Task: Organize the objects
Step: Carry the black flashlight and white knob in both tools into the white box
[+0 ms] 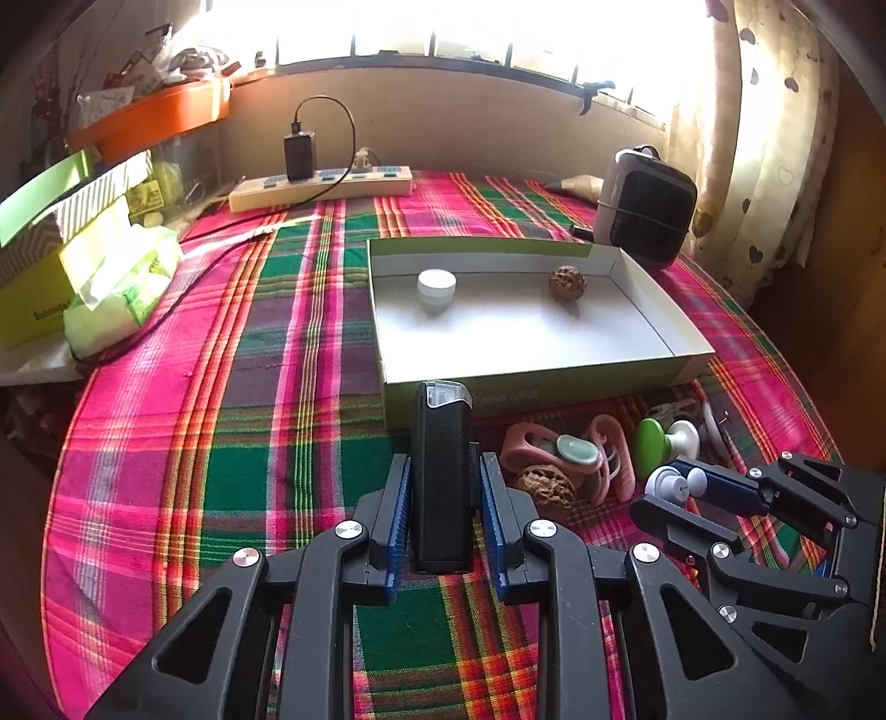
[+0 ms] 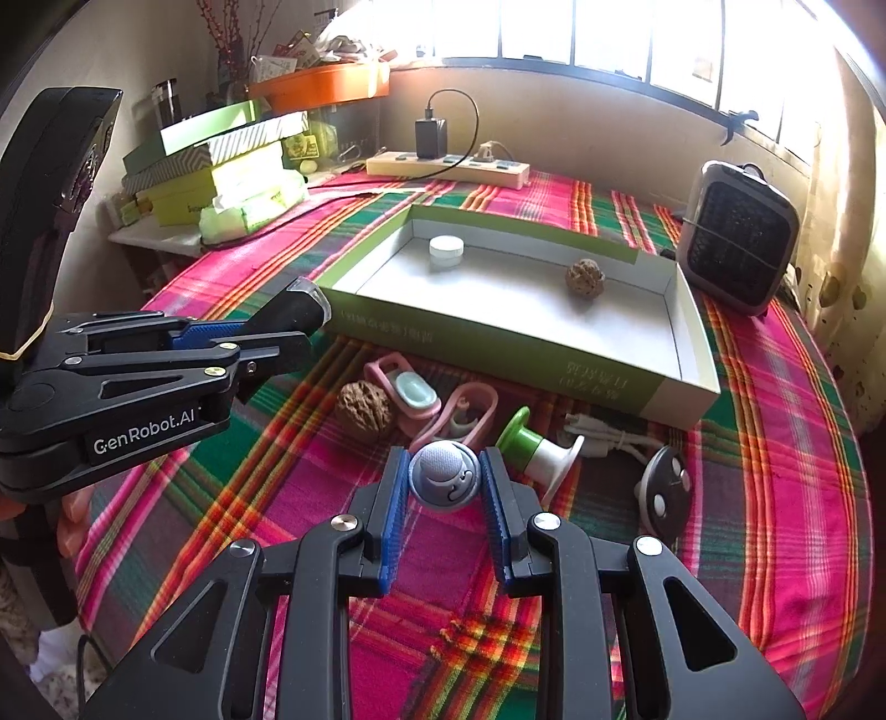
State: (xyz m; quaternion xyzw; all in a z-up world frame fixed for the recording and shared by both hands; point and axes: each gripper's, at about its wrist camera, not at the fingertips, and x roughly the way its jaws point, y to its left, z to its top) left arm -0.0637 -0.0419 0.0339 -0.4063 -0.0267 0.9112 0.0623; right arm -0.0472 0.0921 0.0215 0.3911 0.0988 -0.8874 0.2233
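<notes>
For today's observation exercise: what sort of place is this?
Probably a room in a home: a plaid tablecloth on a table by a curtained window, a power strip, a small heater.

The black device's (image 1: 443, 476) lower end is hiding between the left gripper's (image 1: 446, 498) pads; box lettering (image 2: 592, 382) is staying unreadable.

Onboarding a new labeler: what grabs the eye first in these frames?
The loud pink-green plaid cloth covering the table, then the open box at its middle holding only a white jar and a walnut. Up close, the left gripper clamps a black device and the right gripper a grey knob.
</notes>
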